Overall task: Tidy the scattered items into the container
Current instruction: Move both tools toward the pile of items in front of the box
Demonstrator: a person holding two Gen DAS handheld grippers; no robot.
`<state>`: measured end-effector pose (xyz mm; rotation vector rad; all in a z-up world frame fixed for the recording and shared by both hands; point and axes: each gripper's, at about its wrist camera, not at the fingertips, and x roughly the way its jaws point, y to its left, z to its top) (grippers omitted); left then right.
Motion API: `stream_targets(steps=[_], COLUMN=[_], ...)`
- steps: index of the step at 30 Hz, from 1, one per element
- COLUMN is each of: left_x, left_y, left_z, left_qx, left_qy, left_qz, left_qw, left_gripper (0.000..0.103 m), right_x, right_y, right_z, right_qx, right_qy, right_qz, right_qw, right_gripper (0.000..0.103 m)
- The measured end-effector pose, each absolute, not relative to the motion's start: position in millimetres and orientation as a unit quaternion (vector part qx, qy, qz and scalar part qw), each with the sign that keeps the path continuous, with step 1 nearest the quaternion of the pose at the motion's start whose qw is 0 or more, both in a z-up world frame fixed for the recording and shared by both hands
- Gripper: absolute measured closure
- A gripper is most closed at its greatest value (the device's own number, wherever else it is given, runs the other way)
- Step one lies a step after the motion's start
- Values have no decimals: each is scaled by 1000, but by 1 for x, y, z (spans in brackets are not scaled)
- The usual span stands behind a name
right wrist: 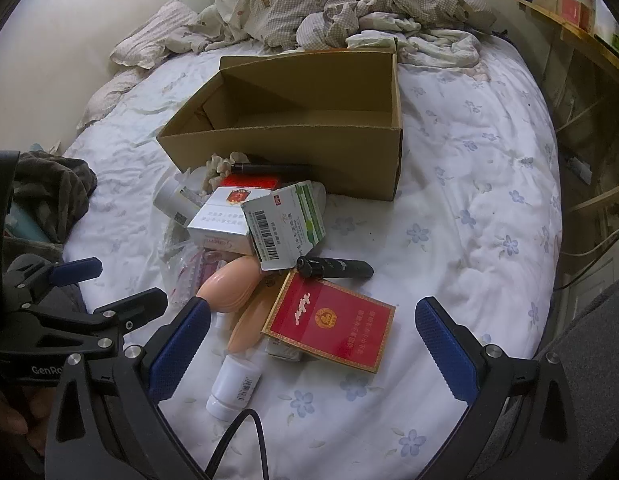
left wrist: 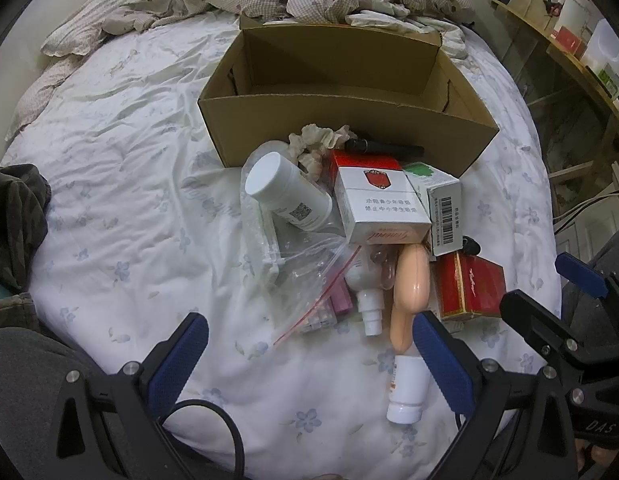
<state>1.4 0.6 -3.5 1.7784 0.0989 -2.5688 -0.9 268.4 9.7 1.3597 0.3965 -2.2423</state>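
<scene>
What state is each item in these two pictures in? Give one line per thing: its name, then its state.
Cardboard box: open, nothing seen inside.
Left gripper: open, holding nothing.
Right gripper: open, holding nothing.
Large white bottle: capped, on its side.
Small white bottle: capped, lying down.
Red carton: closed, lying flat.
Red-and-white pack: closed, atop the pile.
Green-and-white box: end flap open.
Zip bag: crumpled, lying flat.
</scene>
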Motion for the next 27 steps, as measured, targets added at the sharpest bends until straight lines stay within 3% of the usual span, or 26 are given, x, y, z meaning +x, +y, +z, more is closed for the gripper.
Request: stream_targets(steps=[27], left_x=[1], left_y=[-2], left_z=[-5], left_qx=[579], left_qy=[38], left_qz=[-815], left_qw=[11], left_gripper=[1], right_x=[-3], right_y=[269], right_z=[8], right_qx=[504], right_qy=[146], right_qz=[-817], right_qw=[238], right_gripper=[0])
